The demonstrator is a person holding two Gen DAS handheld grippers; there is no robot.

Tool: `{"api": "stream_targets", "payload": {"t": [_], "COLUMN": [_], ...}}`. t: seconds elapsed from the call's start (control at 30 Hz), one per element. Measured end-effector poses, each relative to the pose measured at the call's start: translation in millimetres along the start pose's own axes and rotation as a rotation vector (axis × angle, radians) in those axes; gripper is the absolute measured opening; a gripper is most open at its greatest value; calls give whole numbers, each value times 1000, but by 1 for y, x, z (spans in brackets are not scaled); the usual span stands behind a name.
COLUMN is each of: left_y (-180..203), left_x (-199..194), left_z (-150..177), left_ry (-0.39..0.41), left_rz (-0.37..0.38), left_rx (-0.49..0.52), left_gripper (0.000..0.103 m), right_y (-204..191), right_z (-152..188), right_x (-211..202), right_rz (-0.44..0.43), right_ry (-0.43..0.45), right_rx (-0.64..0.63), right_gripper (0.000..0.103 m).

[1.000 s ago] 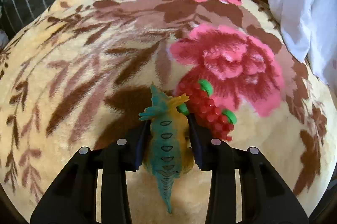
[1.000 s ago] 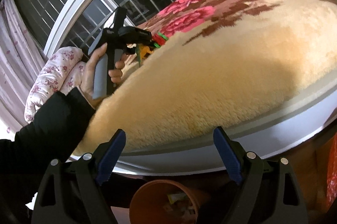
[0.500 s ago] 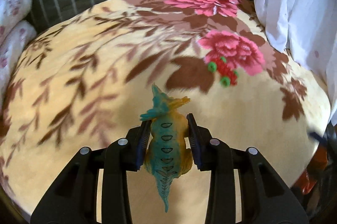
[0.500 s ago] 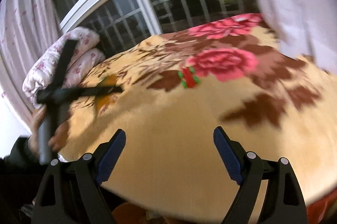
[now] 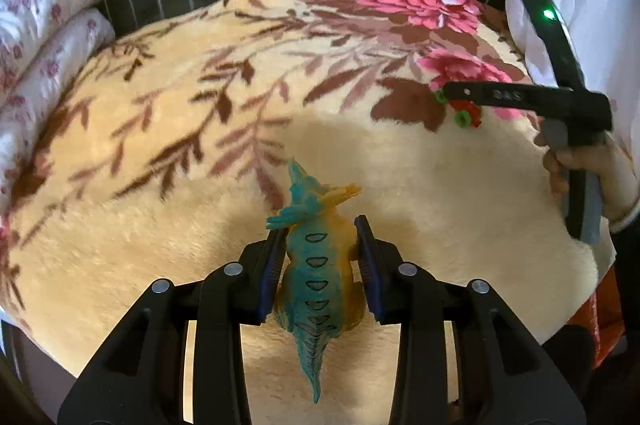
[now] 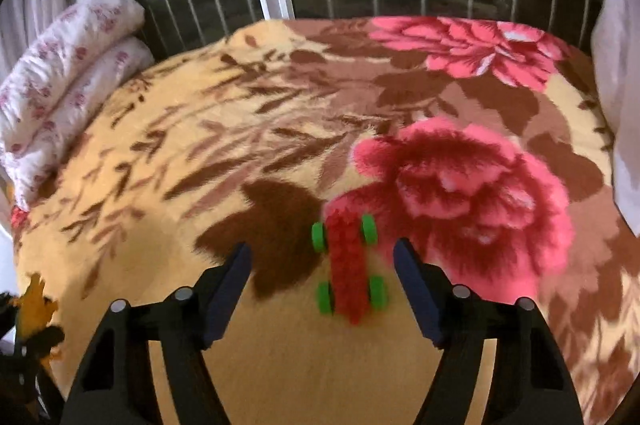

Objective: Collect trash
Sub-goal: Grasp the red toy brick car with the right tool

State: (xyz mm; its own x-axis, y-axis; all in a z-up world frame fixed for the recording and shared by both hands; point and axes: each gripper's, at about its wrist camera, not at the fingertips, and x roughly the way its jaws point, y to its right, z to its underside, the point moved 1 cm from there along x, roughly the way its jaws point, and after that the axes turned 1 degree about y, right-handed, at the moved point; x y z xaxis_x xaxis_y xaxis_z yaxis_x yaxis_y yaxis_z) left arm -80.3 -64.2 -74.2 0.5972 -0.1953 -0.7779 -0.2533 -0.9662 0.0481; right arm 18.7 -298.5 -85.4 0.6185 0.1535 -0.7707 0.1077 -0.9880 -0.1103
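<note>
Between the right tool's (image 6: pixel 322 259) spread jaws — a red, green-wheeled toy car (image 6: pixel 348 265).

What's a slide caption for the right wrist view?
Open right gripper straddles a red toy car on the floral blanket.
</note>
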Motion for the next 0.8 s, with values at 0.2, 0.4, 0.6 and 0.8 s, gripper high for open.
{"api": "stream_targets", "payload": {"t": [0.2,0.4,0.6,0.8], "left_y": [2,2,3,8], "left_x": [10,9,5,-17], "left_z": [0,-1,-1,2], "left_ry": [2,15,34,61], "left_rz": [7,8,-5,27], "left_rx": [7,0,-13,-15], "left_gripper": [34,34,34,34], "right_y": [2,5,1,-13], "right_z": [-9,-6,-4,15], "right_x": [39,41,9,-70], "right_rz": [54,70,63,-15], "right_ry": [-95,-85,-25,107], "right_rx": [-19,2,24,51], "right_gripper": [43,38,38,38]}}
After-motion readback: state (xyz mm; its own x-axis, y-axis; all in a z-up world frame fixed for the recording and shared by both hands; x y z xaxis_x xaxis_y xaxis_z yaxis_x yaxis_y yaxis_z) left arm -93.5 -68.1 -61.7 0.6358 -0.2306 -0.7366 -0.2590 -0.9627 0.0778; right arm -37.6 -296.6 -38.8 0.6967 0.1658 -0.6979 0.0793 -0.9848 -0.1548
